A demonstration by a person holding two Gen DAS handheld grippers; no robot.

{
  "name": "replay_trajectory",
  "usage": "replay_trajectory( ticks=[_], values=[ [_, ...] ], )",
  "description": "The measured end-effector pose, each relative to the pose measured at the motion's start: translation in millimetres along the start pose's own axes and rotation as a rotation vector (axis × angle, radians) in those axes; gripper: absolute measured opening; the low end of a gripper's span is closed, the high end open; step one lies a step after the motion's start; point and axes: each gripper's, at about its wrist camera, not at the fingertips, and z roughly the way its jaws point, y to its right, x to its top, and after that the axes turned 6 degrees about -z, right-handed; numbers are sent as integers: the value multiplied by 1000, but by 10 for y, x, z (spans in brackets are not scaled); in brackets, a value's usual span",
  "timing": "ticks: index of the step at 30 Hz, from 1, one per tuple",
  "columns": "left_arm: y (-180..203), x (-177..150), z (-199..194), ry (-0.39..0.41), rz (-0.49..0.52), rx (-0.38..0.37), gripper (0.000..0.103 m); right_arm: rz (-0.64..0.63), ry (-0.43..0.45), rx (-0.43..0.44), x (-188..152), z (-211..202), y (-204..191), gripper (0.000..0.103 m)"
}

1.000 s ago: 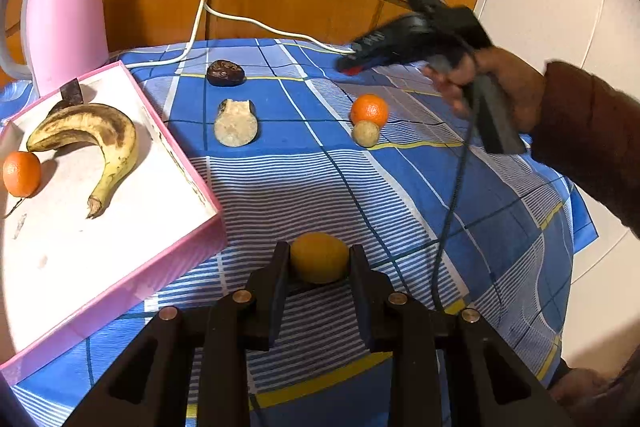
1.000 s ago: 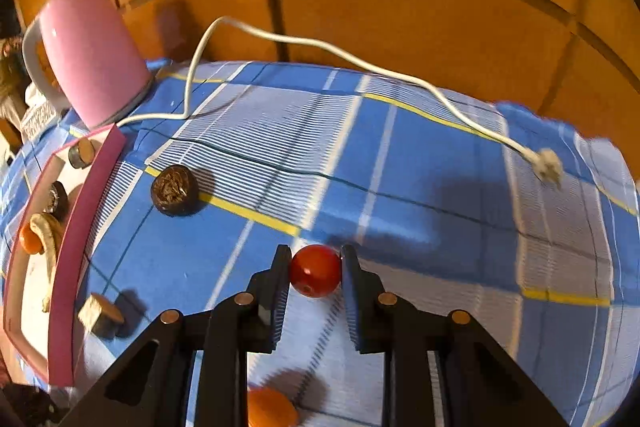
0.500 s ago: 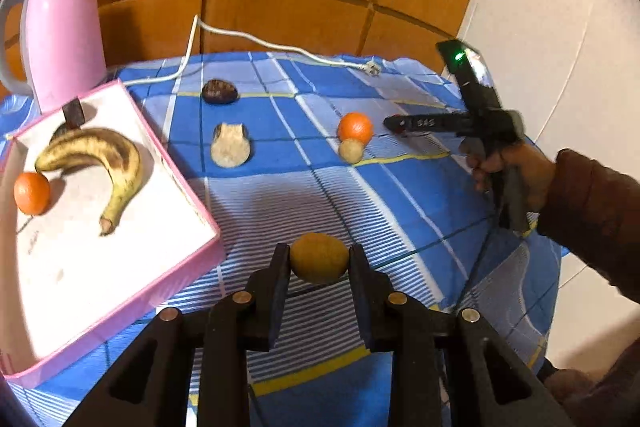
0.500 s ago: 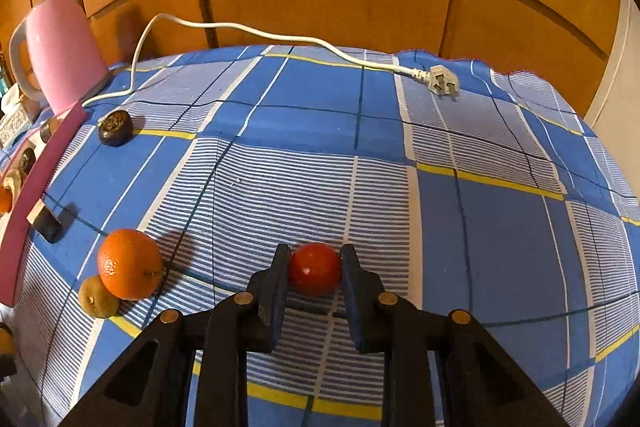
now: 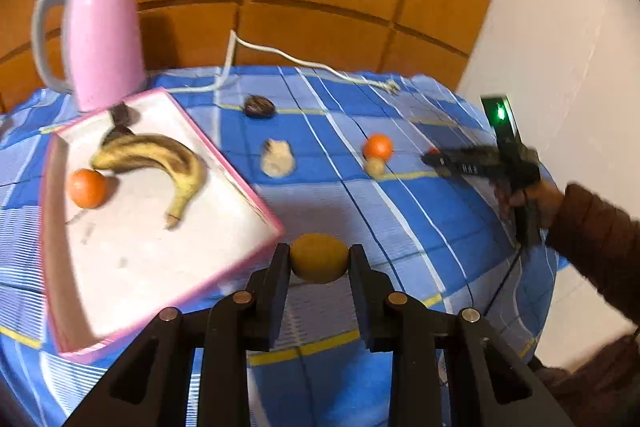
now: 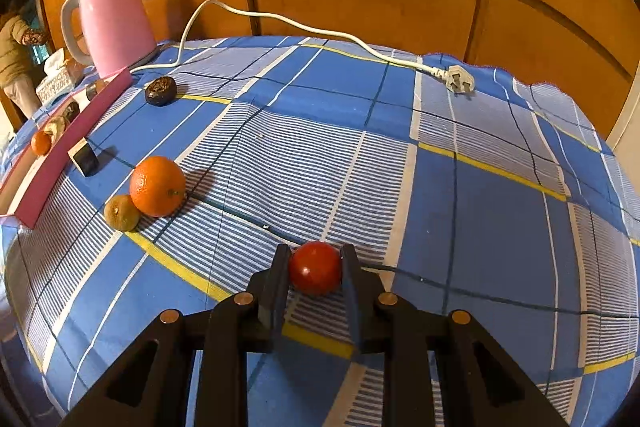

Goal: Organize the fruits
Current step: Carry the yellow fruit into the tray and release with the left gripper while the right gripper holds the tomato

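My left gripper (image 5: pixel 319 259) is shut on a yellow lemon (image 5: pixel 319 263), held just right of the near corner of the pink-rimmed white tray (image 5: pixel 256 199). The tray holds a spotted banana (image 5: pixel 160 157) and a small orange (image 5: pixel 86 188). My right gripper (image 6: pixel 315 267) is shut on a red tomato (image 6: pixel 315 268) low over the blue checked cloth; it also shows in the left wrist view (image 5: pixel 436 157). An orange (image 6: pixel 157 185) and a small greenish-brown fruit (image 6: pixel 121 213) touch each other on the cloth, left of the right gripper.
A pink kettle (image 5: pixel 102 35) stands behind the tray, its white cord and plug (image 6: pixel 460 78) lying across the back of the table. A dark round fruit (image 6: pixel 160 90) and a pale cut piece (image 5: pixel 277 159) lie on the cloth. Wooden panels stand behind.
The right gripper has drawn back toward the table's right side with the tomato. The left gripper has shifted slightly nearer the tray corner with the lemon.
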Motion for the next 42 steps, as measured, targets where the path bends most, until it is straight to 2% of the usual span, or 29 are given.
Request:
replay_trajectory(
  ticks=[3, 7, 12, 20, 27, 28, 31, 32, 34, 39, 42],
  values=[
    [-79, 118, -132, 42, -8, 48, 30, -5, 8, -5, -6, 15, -3, 25],
    [-270, 295, -235, 74, -24, 153, 30, -8, 15, -9, -20, 5, -10, 25],
    [-693, 529, -204, 70, -61, 236, 30, -9, 14, -10, -22, 12, -11, 25],
    [-1634, 1016, 91, 56, -215, 310, 30, -13, 14, -22, -21, 18, -25, 25],
    [-2077, 1259, 480, 9, -238, 418, 30, -14, 14, -23, -21, 18, -28, 25],
    [-2144, 1262, 545, -1, -243, 455, 30, -12, 14, -22, -24, 19, -24, 25],
    [-2272, 1252, 649, -18, -275, 472, 30, -9, 14, -22, -26, 22, -24, 25],
    [-2309, 1247, 671, -22, -284, 484, 32, -8, 14, -21, -27, 23, -25, 25],
    [-2365, 1223, 695, -23, -296, 510, 46, -8, 14, -21, -26, 26, -24, 25],
    [-2278, 1220, 583, 13, -299, 502, 60, -8, 11, -26, -25, 28, -32, 25],
    [-2132, 1177, 388, 62, -324, 477, 62, -7, 10, -34, -23, 31, -43, 25]
  ],
)
